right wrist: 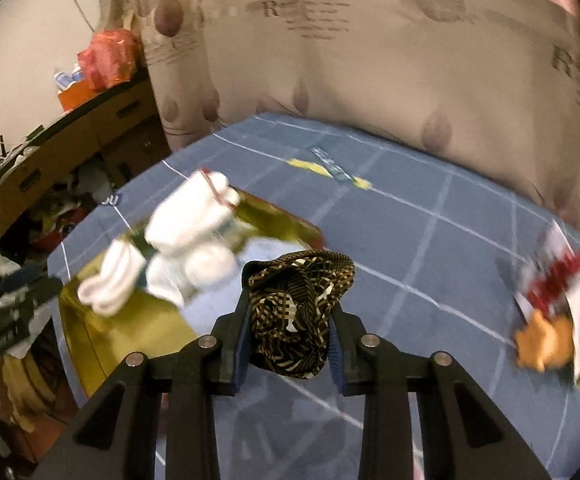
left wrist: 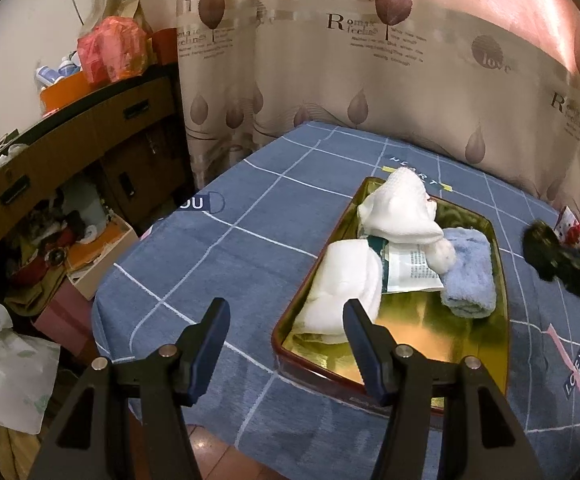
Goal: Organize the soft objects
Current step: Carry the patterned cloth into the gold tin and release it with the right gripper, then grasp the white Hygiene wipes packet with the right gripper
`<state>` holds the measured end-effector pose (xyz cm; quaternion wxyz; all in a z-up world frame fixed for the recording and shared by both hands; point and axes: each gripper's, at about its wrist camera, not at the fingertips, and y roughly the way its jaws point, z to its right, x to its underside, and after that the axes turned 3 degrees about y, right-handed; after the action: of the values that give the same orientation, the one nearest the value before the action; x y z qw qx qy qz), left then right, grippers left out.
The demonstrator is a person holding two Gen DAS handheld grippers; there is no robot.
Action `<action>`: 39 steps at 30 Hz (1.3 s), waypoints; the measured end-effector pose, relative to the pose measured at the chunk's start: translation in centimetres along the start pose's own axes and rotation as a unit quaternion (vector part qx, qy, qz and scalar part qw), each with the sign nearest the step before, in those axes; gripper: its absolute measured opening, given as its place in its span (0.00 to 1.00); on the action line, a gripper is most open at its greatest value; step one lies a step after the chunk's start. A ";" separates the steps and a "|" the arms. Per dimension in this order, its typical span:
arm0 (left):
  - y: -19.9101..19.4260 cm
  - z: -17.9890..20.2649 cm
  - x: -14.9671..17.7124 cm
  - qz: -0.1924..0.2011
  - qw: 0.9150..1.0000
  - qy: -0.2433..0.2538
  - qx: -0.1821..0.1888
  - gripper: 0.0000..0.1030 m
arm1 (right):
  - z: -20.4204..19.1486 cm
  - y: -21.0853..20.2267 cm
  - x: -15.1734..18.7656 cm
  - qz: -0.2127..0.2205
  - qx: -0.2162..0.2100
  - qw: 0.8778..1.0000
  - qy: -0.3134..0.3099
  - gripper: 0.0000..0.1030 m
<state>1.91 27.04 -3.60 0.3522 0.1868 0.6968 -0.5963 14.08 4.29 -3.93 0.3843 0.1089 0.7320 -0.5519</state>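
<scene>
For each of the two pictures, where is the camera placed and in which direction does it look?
Left wrist: on the left gripper, looking forward over the blue tablecloth at the gold tray with white towels; its open fingers show, and the right gripper at the right edge.
Right wrist: on the right gripper, shut on a patterned cloth; it faces the curtain, blurred.
Shared: tray, towels, tablecloth, curtain.
</scene>
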 end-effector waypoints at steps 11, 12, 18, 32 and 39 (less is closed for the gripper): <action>0.0 -0.4 -0.1 -0.009 1.000 -0.018 0.020 0.58 | -3.7 5.5 -3.2 -0.029 0.007 0.999 -0.035 0.29; 0.0 -0.4 -0.1 -0.010 1.000 -0.018 0.021 0.58 | -3.8 5.8 -3.2 -0.031 0.010 0.999 -0.037 0.29; 0.1 0.0 -0.1 -0.014 1.000 -0.011 0.021 0.58 | -4.1 7.3 -3.2 -0.042 0.016 0.999 -0.031 0.30; -0.1 0.5 0.1 -0.012 1.000 0.002 0.022 0.58 | -4.5 7.1 -2.4 -0.030 0.012 0.999 -0.025 0.62; 0.0 0.7 0.1 -0.013 1.000 0.006 0.019 0.58 | -3.6 4.2 -0.9 -0.005 -0.006 1.000 -0.002 0.70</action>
<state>2.03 26.34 -3.73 0.3363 0.1877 0.6897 -0.6132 15.52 9.25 -6.00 0.3835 0.1019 0.7351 -0.5496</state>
